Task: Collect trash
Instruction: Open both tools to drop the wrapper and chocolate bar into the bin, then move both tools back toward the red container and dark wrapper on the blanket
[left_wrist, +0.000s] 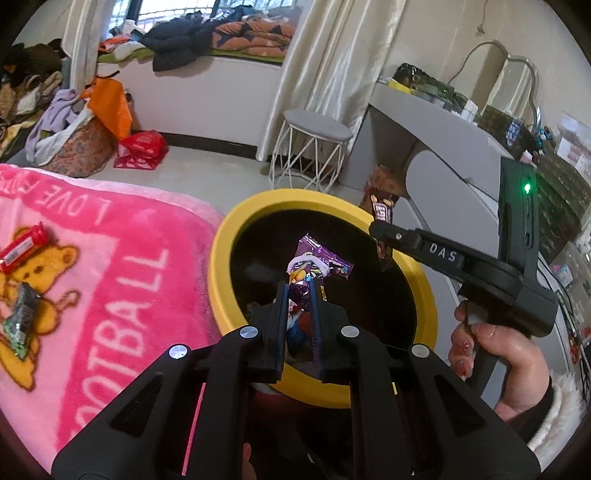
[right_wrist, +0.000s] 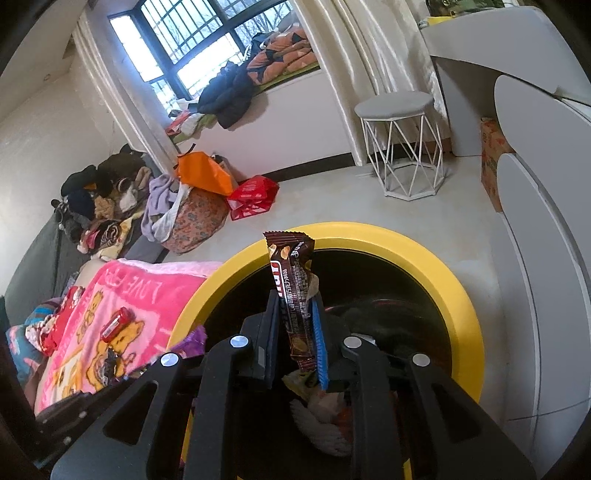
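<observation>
A round bin with a yellow rim (left_wrist: 221, 236) and black inside stands on the floor beside the bed. My left gripper (left_wrist: 300, 286) is shut on a purple foil wrapper (left_wrist: 314, 266), held over the bin's mouth. My right gripper (right_wrist: 297, 299) is shut on a brown snack wrapper (right_wrist: 291, 266) that stands upright above the same bin (right_wrist: 436, 251). In the left wrist view the right gripper (left_wrist: 380, 230) comes in from the right with the brown wrapper (left_wrist: 384, 210) at the bin's far edge, a hand (left_wrist: 495, 354) on its handle. Some trash lies inside the bin.
A pink blanket (left_wrist: 110, 280) covers the bed at left, with a red packet (left_wrist: 24, 247) and a green-silver wrapper (left_wrist: 20, 321) on it. A white wire stool (left_wrist: 314, 147), a grey desk (left_wrist: 443, 147), a cardboard box (right_wrist: 493, 162), red and orange bags and piles of clothes lie beyond.
</observation>
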